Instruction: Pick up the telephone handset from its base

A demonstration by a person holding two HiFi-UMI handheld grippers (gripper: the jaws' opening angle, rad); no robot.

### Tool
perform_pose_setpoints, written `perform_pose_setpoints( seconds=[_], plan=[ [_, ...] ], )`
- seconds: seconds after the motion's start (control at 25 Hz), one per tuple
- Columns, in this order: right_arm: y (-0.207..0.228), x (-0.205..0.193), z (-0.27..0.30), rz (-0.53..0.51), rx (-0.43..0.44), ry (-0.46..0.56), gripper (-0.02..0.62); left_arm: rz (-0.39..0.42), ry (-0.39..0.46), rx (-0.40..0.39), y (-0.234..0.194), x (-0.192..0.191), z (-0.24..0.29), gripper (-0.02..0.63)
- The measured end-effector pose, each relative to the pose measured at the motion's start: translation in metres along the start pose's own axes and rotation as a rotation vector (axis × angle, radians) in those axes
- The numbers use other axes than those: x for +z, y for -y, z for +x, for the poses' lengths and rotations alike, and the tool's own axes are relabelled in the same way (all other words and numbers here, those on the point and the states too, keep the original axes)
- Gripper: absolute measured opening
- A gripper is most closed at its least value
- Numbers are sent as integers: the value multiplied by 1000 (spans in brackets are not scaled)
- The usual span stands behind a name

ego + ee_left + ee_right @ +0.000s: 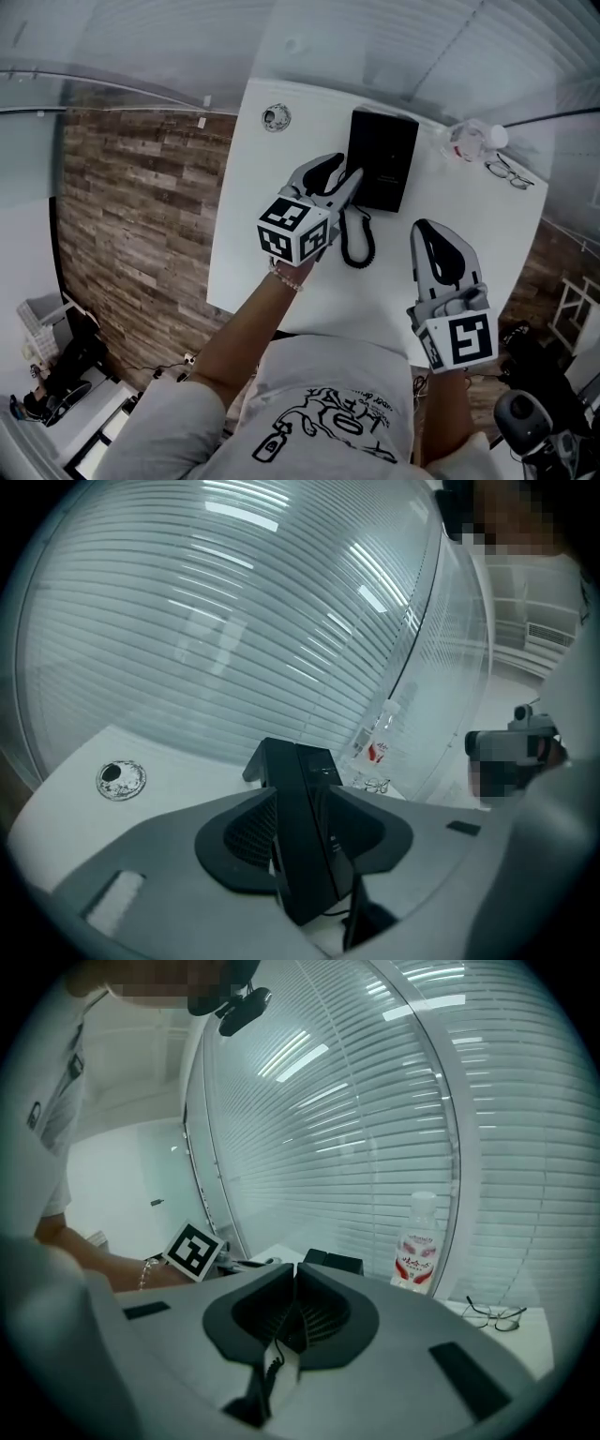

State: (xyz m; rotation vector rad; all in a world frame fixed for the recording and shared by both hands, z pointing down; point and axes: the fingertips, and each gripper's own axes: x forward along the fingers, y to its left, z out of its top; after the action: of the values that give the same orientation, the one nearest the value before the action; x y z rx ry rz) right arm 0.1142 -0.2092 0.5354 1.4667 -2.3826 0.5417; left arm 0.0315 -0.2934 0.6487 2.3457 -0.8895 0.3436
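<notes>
The left gripper [302, 797] is straddling the telephone handset [309, 874], its 2 jaws spread to either side of the black bar. A thin light sliver is showing between the left pad and the handset, so the jaws are looking open around it rather than clamped. The handset is lying along the left side of its base [382, 159], under the gripper in the head view, with the coiled cord [356, 239] trailing from its near end onto the white table [281, 272].

The right gripper [295, 1274] is hanging to the right of the phone, well apart from it, with its jaws pressed together on nothing.

The step in hand is judged to be the grasp. To do it well, the person should be centring the handset between both pads, closing squarely on its long sides, then lifting straight up off the cradle so that the base is not dragged along. The cord is likely to be pulling as the handset rises, so a slow lift is looking wise.

Further out, 1 capped clear bottle [415, 1246] with a red label is standing near the table's far edge, beside a pair of glasses [495, 1316]; how full it is cannot be told. A small round thing [120, 778] is sitting on the table left of the phone; whether it is a dish holding anything cannot be told.
</notes>
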Motion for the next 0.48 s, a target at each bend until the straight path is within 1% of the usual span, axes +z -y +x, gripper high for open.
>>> perform_pose_setpoints(
  seconds=[0.08,0.16,0.36,0.48],
  plan=[
    [2,-4,4,5,2,-6,11,-15,2,4,-6,-2,6,168],
    [3,-7,6,11,3,-12,11,-36,2,1,-10,-4,12,179],
    [7,-16,9,21,5,-31,11,-74,-6,-5,-18,-11,25,187],
    [8,-19,11,23,7,-37,11,-86,-21,-24,-18,-16,34,187]
  ],
)
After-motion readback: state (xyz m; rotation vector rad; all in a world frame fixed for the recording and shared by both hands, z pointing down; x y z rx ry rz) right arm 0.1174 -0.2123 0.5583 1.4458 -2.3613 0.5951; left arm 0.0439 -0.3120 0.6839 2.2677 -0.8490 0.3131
